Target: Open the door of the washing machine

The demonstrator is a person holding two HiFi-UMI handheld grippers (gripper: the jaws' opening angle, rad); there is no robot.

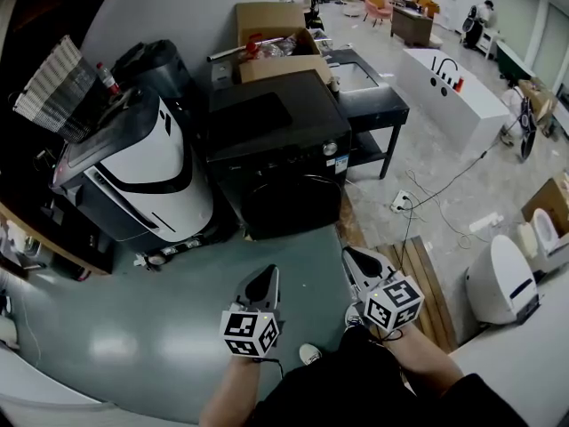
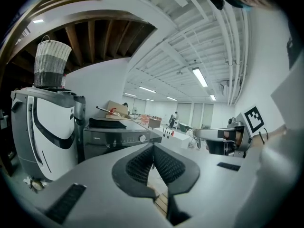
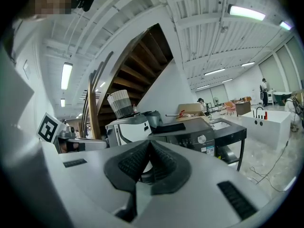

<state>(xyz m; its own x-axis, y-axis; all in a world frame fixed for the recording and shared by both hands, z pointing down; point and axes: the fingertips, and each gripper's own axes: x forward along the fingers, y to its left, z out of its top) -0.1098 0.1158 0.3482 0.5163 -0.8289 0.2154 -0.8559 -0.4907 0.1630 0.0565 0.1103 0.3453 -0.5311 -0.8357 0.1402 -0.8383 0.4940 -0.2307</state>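
Head view: the black washing machine (image 1: 280, 154) stands on the grey-green floor (image 1: 160, 327), ahead of the person and well apart from both grippers. Its round door (image 1: 289, 205) is on the front face, turned toward the person and lying closed against the cabinet. The left gripper (image 1: 265, 277) and the right gripper (image 1: 355, 258) are held side by side low in the frame, both aimed roughly at the machine and touching nothing. Left gripper view: the ribbed fingers (image 2: 140, 163) meet at their tips with nothing between them. Right gripper view: the fingers (image 3: 133, 160) are likewise pressed together and empty, with the machine's control panel and knob beyond them. A white-and-black appliance (image 1: 142, 163) stands just beside the machine on its left and carries a woven basket (image 1: 49, 83). An open cardboard box (image 1: 276, 38) sits behind the machine, and a black bench (image 1: 378, 105) adjoins it on the right.
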